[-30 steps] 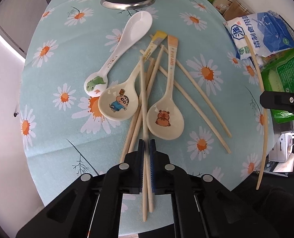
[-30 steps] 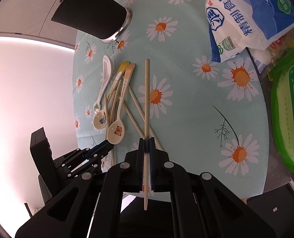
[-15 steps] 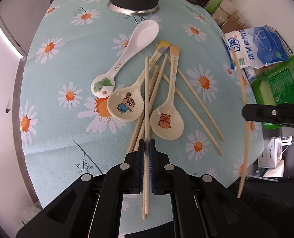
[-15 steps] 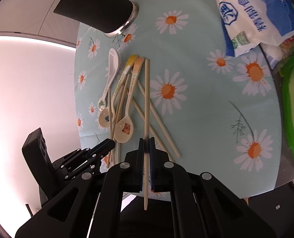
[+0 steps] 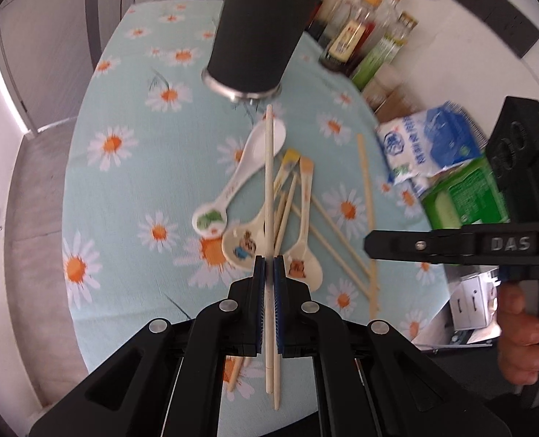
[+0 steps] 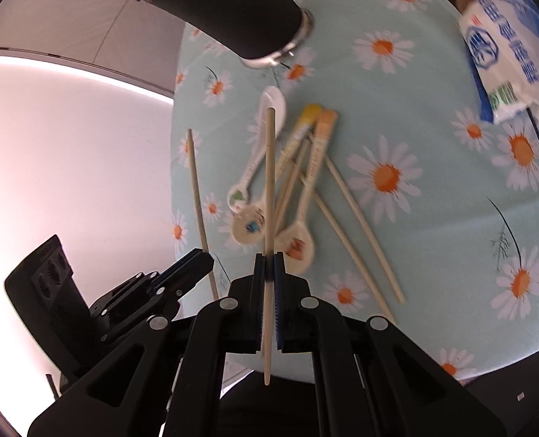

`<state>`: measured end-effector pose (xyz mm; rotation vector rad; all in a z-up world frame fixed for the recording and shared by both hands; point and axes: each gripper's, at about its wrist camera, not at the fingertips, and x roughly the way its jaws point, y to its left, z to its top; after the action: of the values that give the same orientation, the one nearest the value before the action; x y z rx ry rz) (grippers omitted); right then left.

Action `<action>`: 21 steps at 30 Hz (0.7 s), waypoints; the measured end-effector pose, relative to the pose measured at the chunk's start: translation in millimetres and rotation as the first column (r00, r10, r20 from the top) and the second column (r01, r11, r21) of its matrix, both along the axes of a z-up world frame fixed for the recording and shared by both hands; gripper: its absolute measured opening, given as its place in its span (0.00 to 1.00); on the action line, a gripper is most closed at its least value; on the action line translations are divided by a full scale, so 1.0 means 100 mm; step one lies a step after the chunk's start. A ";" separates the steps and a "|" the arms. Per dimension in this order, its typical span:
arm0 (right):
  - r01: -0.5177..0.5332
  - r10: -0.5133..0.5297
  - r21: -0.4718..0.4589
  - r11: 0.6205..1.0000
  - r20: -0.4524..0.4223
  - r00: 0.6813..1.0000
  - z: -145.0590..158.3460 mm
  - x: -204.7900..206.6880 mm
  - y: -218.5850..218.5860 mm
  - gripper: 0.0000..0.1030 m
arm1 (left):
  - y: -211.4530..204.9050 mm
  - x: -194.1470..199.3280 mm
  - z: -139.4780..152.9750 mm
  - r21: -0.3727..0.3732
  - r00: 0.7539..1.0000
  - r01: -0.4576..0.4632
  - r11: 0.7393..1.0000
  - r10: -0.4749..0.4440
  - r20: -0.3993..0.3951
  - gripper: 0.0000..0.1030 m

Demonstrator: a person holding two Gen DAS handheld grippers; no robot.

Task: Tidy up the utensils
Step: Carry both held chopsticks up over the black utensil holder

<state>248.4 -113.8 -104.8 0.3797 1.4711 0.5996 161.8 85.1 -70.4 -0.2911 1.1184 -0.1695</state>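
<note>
My left gripper [image 5: 268, 266] is shut on a wooden chopstick [image 5: 268, 167], held above the pile and pointing at the black utensil cup [image 5: 255, 36]. My right gripper [image 6: 268, 266] is shut on another chopstick [image 6: 269, 182], also aimed toward the cup [image 6: 233, 3]. Below lie a white spoon [image 5: 262, 149], a cartoon-boy spoon [image 5: 242, 244], a bear spoon [image 5: 300, 266] and several loose chopsticks [image 6: 353, 204]. In the left wrist view the right gripper [image 5: 375, 245] shows with its chopstick [image 5: 366, 196]. In the right wrist view the left gripper [image 6: 200, 262] sits low on the left.
The round table wears a daisy-print cloth [image 5: 124, 189]. A blue-and-white salt bag [image 5: 426, 145] and a green packet [image 5: 466, 193] lie at the right edge. Sauce bottles [image 5: 353, 36] stand behind the cup. A person's hand [image 5: 520, 331] grips the right handle.
Both grippers rose with their chopsticks and moved toward the cup. The left view tilted up, showing the whole cup. The right gripper swung in over the utensil pile.
</note>
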 end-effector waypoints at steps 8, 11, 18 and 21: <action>0.071 -0.074 0.024 0.997 0.164 0.984 0.25 0.02 0.18 0.06 | 0.10 0.17 0.17 -0.047 0.991 0.042 0.998 -0.035 0.126 0.03; 0.039 -0.047 0.032 0.999 0.271 0.961 0.34 0.03 0.31 0.06 | 0.19 0.23 0.26 -0.110 0.979 0.055 0.992 -0.032 0.200 0.03; 0.026 -0.041 0.040 0.999 0.430 0.902 0.54 0.15 0.46 0.06 | 0.31 0.36 0.49 -0.140 0.950 0.068 0.988 -0.021 0.312 0.03; 0.015 -0.030 0.034 0.999 0.490 0.871 0.65 0.24 0.51 0.06 | 0.33 0.41 0.62 -0.132 0.929 0.078 0.988 -0.024 0.369 0.03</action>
<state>272.6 -63.0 -40.0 0.2412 0.9660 0.6439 202.4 117.9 -8.7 -0.3433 0.7427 -0.3389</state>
